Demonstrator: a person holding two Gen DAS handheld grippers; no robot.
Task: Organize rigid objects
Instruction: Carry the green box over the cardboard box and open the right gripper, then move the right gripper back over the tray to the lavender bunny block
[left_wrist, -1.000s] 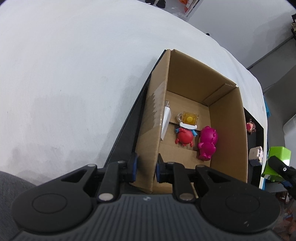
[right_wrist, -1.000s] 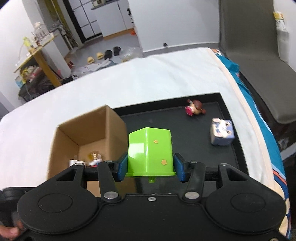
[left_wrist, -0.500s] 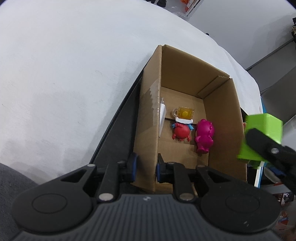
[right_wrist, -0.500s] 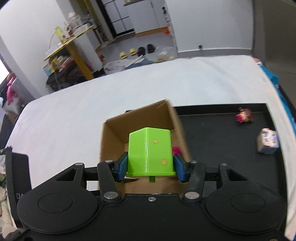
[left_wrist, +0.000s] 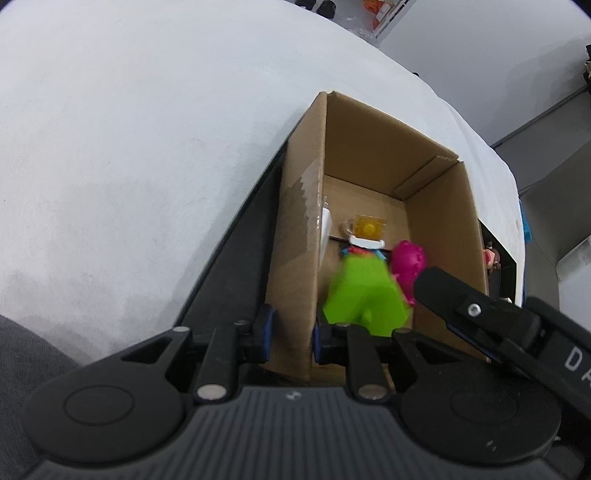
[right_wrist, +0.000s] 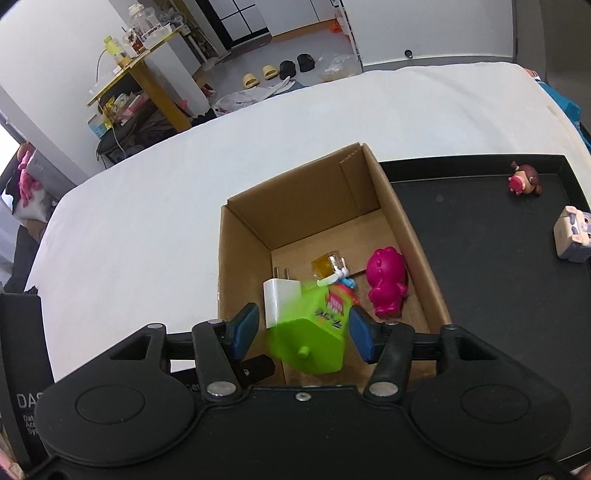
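An open cardboard box (right_wrist: 295, 199) stands at the left end of a black tray (right_wrist: 480, 295). My left gripper (left_wrist: 291, 332) is shut on the box's near left wall (left_wrist: 295, 258). My right gripper (right_wrist: 303, 332) hovers over the box with its jaws opening. A green block (right_wrist: 310, 332) is tilted and blurred between them, free of the pads and dropping into the box (left_wrist: 369, 147). In the left wrist view the green block (left_wrist: 365, 295) covers a red and blue figure. A magenta figure (right_wrist: 386, 284), a yellow mug (right_wrist: 325, 266) and a white charger (right_wrist: 279, 295) lie on the box floor.
Further right on the tray lie a small brown-haired figurine (right_wrist: 522, 181) and a grey-white cube figure (right_wrist: 574, 238). The tray rests on a white sheet (right_wrist: 147, 221). Behind it are a yellow shelf (right_wrist: 147, 85), slippers and clutter on the floor.
My right gripper carried the green block leftward from over the tray to over the box, then let go; the block now tips and falls inside. The left gripper kept its hold.
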